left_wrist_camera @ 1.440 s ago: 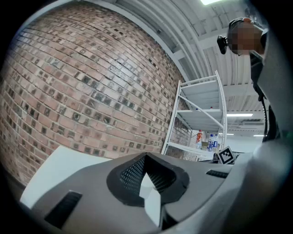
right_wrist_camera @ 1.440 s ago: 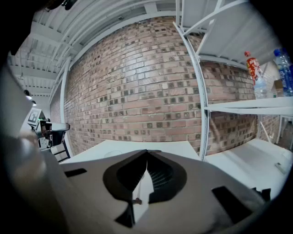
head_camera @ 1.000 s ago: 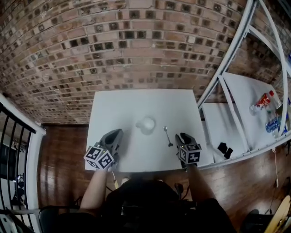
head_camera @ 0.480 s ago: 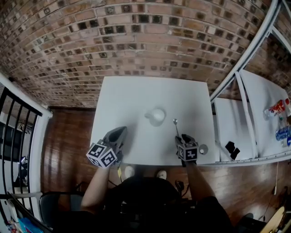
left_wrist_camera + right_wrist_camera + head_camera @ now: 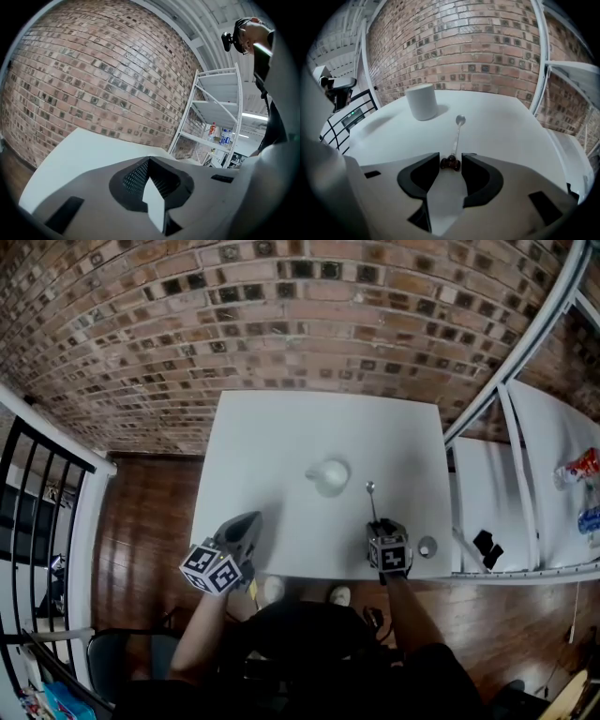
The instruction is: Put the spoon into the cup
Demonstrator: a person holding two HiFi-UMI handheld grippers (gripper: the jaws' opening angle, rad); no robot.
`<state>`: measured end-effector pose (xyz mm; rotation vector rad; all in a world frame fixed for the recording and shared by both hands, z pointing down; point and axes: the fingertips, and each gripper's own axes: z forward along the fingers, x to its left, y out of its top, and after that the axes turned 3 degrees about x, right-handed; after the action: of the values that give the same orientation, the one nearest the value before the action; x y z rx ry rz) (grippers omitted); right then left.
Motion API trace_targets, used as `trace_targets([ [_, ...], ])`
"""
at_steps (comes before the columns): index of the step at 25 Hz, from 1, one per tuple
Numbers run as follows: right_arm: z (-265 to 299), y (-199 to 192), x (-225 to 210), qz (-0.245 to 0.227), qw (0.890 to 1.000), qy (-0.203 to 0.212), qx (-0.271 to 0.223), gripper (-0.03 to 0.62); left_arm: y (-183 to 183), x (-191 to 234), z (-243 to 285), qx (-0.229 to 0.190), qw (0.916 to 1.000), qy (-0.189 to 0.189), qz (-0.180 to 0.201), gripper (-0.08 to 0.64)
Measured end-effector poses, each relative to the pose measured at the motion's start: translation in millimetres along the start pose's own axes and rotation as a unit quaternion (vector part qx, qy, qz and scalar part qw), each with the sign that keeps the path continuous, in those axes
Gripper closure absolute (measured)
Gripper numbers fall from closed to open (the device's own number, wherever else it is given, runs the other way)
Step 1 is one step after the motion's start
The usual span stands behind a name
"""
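Observation:
A thin metal spoon (image 5: 374, 504) lies on the white table (image 5: 281, 446), bowl end pointing away from me, just right of the white cup (image 5: 330, 474), which stands upright. My right gripper (image 5: 381, 525) points down at the spoon's near end. In the right gripper view the spoon (image 5: 457, 136) ends in a brown knob that sits between the tips of the right gripper (image 5: 451, 157); the jaws are closing, and a gap shows on both sides. The cup (image 5: 421, 101) is farther off to the left. My left gripper (image 5: 250, 519) hovers at the table's front left, its jaws (image 5: 149, 159) together and empty.
A small round grey object (image 5: 427, 547) lies near the table's front right corner. A white metal shelf frame (image 5: 511, 399) stands to the right, with a black item (image 5: 485, 543) and bottles (image 5: 581, 467) on it. A brick wall (image 5: 281, 315) is behind; a black railing (image 5: 37, 493) at left.
Both grippers have come down toward the table. The right one, earlier beside the spoon, now straddles the spoon's near end, and its jaws stand wider apart.

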<state>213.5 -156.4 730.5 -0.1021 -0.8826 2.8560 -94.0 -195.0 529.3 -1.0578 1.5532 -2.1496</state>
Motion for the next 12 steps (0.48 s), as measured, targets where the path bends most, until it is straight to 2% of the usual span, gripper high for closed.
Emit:
trace_targets([
  [5, -1.5, 0.8, 2.7, -0.013, 1.0, -0.003, -0.014, 0.44, -4.4, -1.6, 1.7, 0.005, 1.0, -0.004, -0.004, 0.555],
  [9, -2.1, -3.5, -0.2, -0.013, 1.0, -0.006, -0.002, 0.46, -3.8, -2.5, 5.5, 0.005, 0.9999, -0.01, -0.002, 0.555],
  [12, -9.4, 8.1, 0.4, -0.02, 1.0, -0.006, -0.024, 0.46, -1.3, -2.0, 6.2, 0.0, 0.9999, -0.011, -0.002, 0.555],
])
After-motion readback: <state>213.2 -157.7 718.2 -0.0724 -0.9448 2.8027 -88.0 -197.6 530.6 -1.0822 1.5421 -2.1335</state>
